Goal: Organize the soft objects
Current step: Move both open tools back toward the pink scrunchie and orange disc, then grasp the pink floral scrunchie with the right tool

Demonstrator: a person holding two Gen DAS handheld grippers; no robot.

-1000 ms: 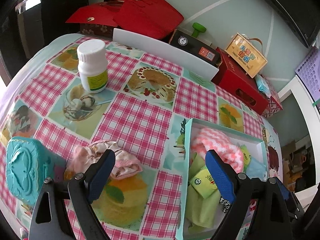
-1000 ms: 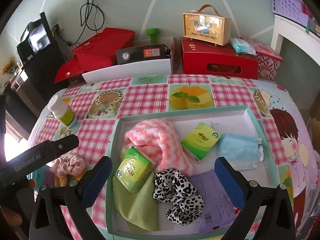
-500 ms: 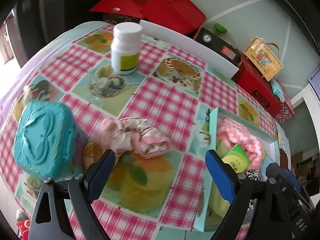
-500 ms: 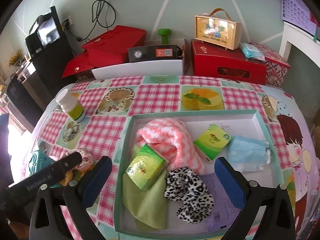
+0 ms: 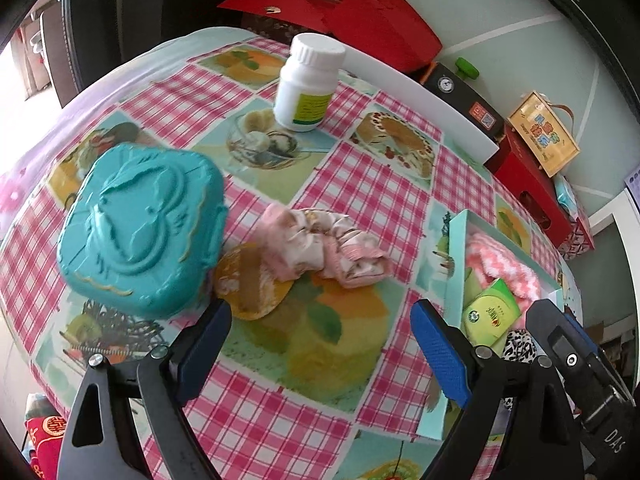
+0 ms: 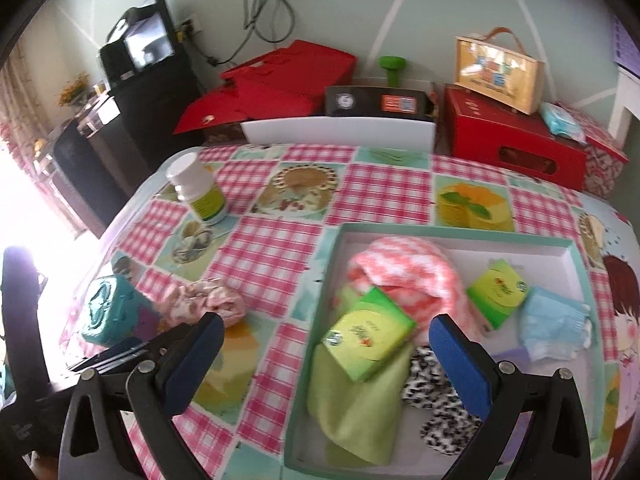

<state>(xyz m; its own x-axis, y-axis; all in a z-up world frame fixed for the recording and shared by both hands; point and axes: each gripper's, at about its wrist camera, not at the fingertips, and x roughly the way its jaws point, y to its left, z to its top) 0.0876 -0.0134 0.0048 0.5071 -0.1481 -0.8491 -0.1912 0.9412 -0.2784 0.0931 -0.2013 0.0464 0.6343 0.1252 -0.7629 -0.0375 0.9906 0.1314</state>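
A pink floral scrunchie (image 5: 320,242) lies on the checked tablecloth, left of a teal-rimmed tray (image 5: 454,248); it also shows in the right wrist view (image 6: 208,300). The tray (image 6: 440,234) holds a pink-white knit cloth (image 6: 404,272), two green tissue packs (image 6: 368,338), a green cloth (image 6: 352,400), a leopard scrunchie (image 6: 436,408) and a blue mask (image 6: 556,328). My left gripper (image 5: 320,348) is open and empty, above the table just short of the pink scrunchie. My right gripper (image 6: 326,360) is open and empty over the tray's left edge.
A teal embossed box (image 5: 140,228) stands left of the scrunchie, beside a round yellow item (image 5: 250,284). A white pill bottle (image 5: 308,84) stands further back. Red boxes (image 6: 516,136), a black case and a white board line the table's far edge.
My left gripper has pulled back and swung left, so the teal box and the pink scrunchie now sit in front of it. My right gripper has shifted left over the tray's left edge.
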